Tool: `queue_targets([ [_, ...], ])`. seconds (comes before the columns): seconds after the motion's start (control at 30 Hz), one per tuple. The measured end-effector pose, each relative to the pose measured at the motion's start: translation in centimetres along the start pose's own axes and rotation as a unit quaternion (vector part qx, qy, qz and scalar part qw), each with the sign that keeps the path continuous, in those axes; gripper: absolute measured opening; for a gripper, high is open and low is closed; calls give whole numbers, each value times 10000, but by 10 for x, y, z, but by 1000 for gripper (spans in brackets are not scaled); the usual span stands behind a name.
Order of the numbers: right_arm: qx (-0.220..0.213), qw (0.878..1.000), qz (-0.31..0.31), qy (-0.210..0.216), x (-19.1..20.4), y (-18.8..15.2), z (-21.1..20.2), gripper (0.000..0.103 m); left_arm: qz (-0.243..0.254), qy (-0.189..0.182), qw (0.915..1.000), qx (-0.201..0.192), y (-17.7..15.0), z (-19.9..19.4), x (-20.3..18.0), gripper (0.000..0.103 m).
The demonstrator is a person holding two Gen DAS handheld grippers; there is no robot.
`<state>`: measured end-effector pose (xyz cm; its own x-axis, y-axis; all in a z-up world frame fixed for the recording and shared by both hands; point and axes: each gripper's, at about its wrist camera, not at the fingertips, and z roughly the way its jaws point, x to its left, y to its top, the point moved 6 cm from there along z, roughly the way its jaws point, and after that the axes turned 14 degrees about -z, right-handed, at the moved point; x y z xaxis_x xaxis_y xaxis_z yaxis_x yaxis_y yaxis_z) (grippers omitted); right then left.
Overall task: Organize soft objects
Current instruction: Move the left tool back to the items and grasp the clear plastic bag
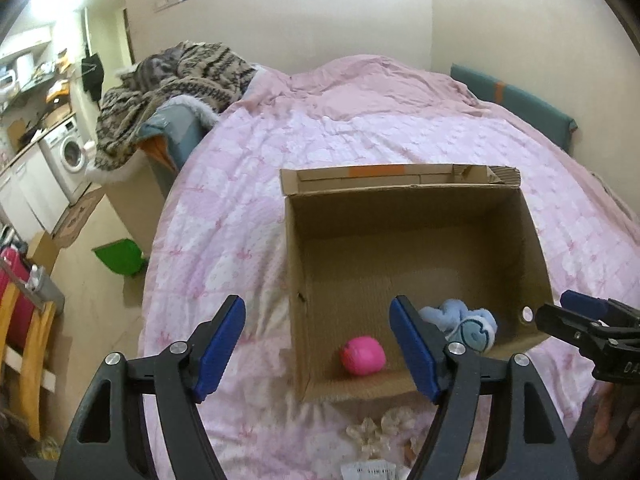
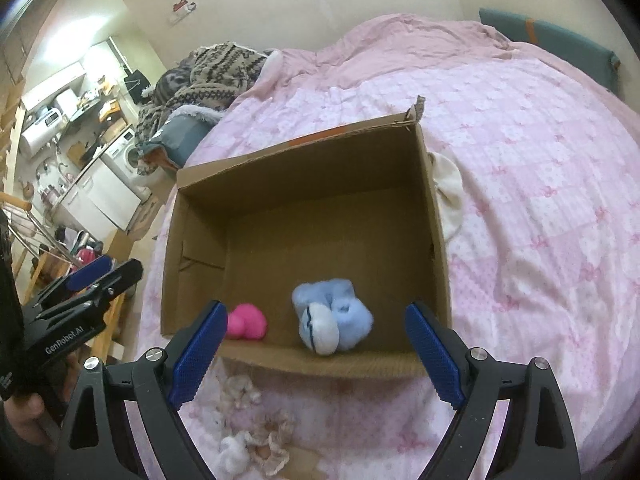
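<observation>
Sorting is partly complete, judging by the contents of the cardboard box [image 2: 304,216], which serves as the landmark here. Inside the box, against its near wall, lie a pink soft toy [image 2: 247,321] and a light blue plush item [image 2: 330,320], close together; whether they touch cannot be determined. The blue item appears slightly blurred in the right wrist view. Outside the box, just in front of its near wall, a cluster of frilly cream fabric pieces [image 2: 256,436] rests on the bed [image 2: 540,184]; these are presumably left to collect. A white cloth item [image 2: 448,184] lies against the outside of the right wall of the box and probably also awaits placement. The right gripper [image 2: 312,356] hangs above the near wall of the box with its jaws wide apart and nothing between them. The left gripper [image 1: 320,344] hangs over the near left corner of the box, jaws likewise spread and empty. The box stands on a pink patterned quilt that covers the bed. Beyond the box to the left, a patterned knit blanket [image 1: 172,92] is heaped at the bed edge, and farther left a washing machine [image 1: 70,156] stands under a counter.
</observation>
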<state>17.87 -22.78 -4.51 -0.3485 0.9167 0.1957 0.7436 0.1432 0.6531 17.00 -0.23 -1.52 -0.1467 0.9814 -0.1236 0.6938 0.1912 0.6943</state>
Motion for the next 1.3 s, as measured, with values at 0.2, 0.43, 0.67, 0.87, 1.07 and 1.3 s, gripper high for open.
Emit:
queue_targets([
  [0.2,2,10000,48,-75,3,-15,-20,96,-297,-7,9994,188,-15,-16,14,73],
  [0.43,74,9998,186,-73,6,-33,-35,96,-315,10,9990,310,-36,-30,20,73],
  [0.67,324,9987,388,3,10,-50,-34,96,-664,42,9946,796,-59,-27,34,73],
  [0.87,733,9957,565,36,11,-67,-16,96,-1055,572,9821,1454,-85,2,61,72],
  [1.07,943,9928,736,69,8,-74,-4,96,-1203,387,9676,2184,-109,25,55,65],
  [1.3,1139,9898,856,85,5,-80,8,96,-1363,-115,9368,3221,-154,51,25,65],
])
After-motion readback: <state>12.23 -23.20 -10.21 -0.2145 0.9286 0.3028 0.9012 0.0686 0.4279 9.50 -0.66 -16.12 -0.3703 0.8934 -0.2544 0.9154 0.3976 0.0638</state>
